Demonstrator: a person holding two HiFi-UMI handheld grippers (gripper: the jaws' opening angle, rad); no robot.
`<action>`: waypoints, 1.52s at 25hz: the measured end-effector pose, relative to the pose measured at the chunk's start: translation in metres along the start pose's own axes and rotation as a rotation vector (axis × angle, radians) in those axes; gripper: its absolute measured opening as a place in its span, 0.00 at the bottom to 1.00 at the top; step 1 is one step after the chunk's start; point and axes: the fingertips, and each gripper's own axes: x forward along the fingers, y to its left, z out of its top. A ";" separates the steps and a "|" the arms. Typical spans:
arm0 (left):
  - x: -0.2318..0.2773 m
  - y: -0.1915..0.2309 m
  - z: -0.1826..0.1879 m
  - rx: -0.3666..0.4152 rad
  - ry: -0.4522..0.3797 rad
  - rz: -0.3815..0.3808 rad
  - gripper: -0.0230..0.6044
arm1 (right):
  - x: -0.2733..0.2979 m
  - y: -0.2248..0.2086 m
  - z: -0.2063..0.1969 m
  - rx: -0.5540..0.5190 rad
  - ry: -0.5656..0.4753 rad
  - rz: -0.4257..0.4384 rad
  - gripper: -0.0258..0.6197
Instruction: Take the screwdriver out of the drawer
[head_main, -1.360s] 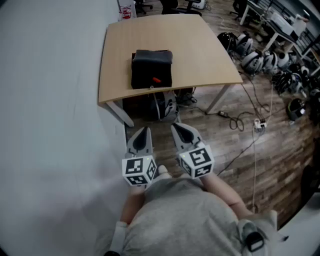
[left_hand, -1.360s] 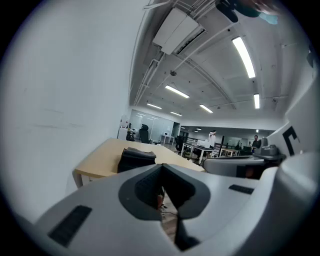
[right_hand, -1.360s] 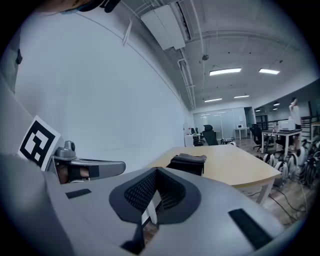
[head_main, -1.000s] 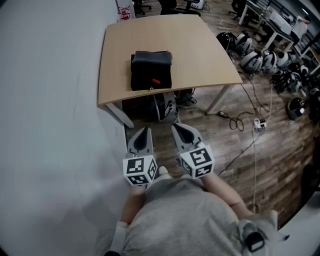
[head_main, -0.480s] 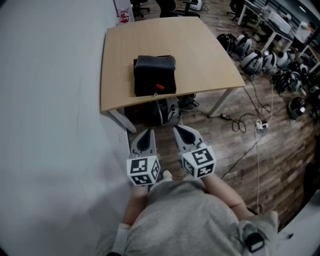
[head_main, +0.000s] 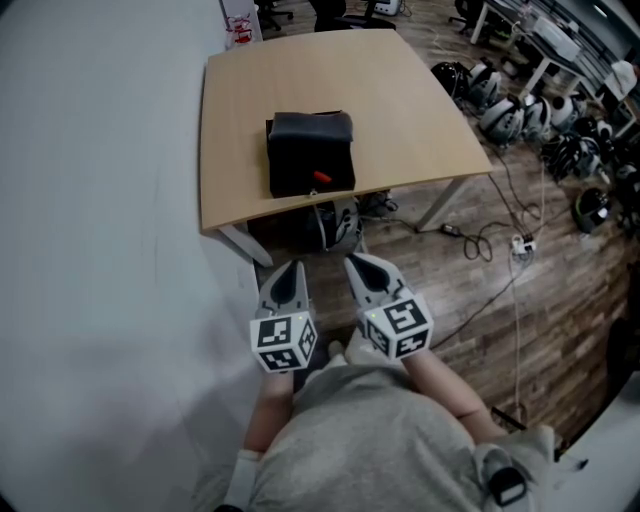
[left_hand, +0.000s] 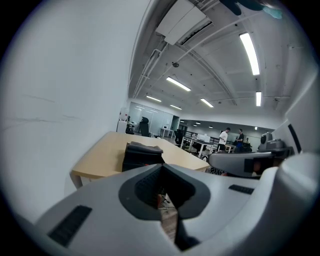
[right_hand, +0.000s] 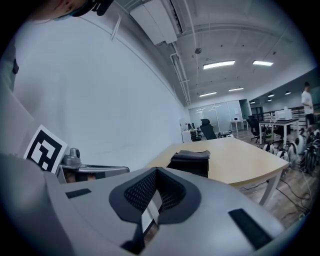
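**Head view:** My left gripper (head_main: 289, 268) and right gripper (head_main: 356, 264) sit side by side close to my body. The table (head_main: 240, 90) is well ahead of my fingertips. On it stands a black drawer box (head_main: 310, 145) with a small red item (head_main: 321, 177) at its near edge, which I judge to be the screwdriver. No tool lies on the bare tabletop.

**Left gripper view:** The jaws are drawn together with nothing between them. The box (left_hand: 142, 156) is far beyond the tips.

**Right gripper view:** The jaws are likewise closed and empty, with the box (right_hand: 190, 163) ahead.

**Assessment:** I am standing off from the table. The next move calls for reaching forward and parting the jaws at the box front.

**Not made out:** I cannot tell whether the drawer is open, or what shape the red item is. It does not show in either gripper view.
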 end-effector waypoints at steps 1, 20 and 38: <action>0.002 0.001 0.001 0.001 -0.001 -0.002 0.04 | 0.001 -0.001 0.000 0.005 -0.003 0.003 0.04; 0.083 0.037 0.033 -0.009 -0.019 0.025 0.04 | 0.083 -0.051 0.035 -0.024 -0.003 0.029 0.04; 0.189 0.074 0.076 -0.037 -0.005 0.080 0.04 | 0.194 -0.117 0.079 -0.049 0.044 0.101 0.04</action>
